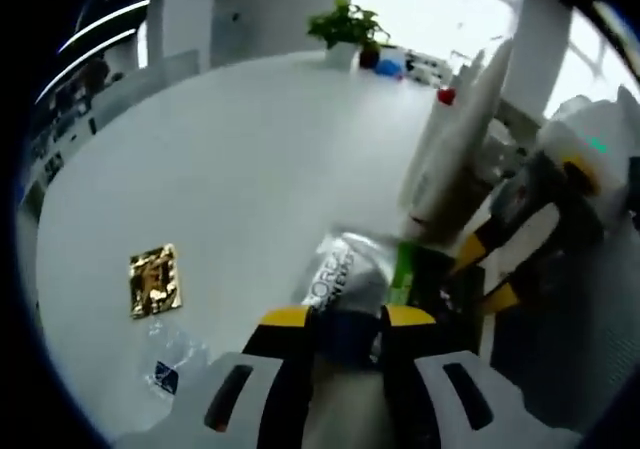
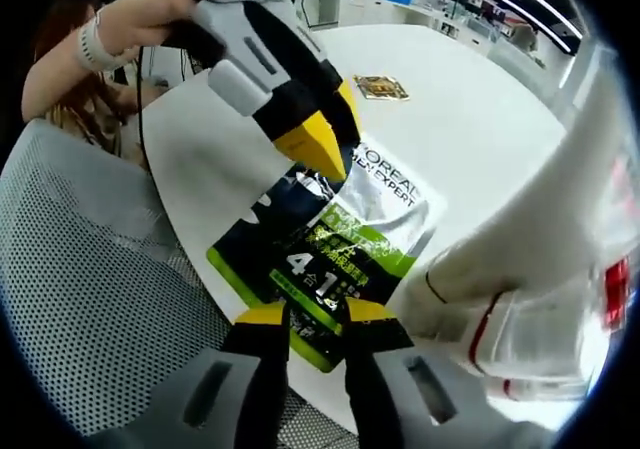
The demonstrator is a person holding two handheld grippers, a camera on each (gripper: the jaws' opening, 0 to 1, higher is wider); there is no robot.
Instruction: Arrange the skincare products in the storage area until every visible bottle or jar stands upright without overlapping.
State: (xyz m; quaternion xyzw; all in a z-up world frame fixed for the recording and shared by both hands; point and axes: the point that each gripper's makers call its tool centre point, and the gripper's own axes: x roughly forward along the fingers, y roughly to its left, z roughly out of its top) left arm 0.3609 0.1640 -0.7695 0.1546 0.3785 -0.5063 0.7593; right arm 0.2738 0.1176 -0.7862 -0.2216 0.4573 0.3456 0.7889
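Both grippers are clamped on the same flat skincare packet (image 2: 330,239), a silver, dark and green sachet printed with large white lettering. In the left gripper view, the left gripper (image 1: 345,319) is seen with its yellow-tipped jaws drawn in narrowly on the near end of the packet (image 1: 350,279), which is held above the white round table (image 1: 230,159). To the left of the jaws, a small gold foil sachet (image 1: 155,281) is lying flat on the table, and a crumpled clear wrapper (image 1: 172,354) is found just below it. Further right, a white tube (image 1: 455,144) is propped at a slant, and the right gripper (image 1: 490,269) is seen beside it, at the packet's far edge. A potted plant (image 1: 345,29) is set at the far rim of the table.

In the right gripper view, a grey mesh chair back (image 2: 90,299) is seen at the left. The left gripper (image 2: 320,144) is held by a hand (image 2: 145,19) and is pinched on the packet's upper edge. The right gripper (image 2: 315,319) is closed narrowly on the packet's lower green edge. At the right, the white tube (image 2: 530,279) with red markings is lying close to the lens, touching the packet's corner.
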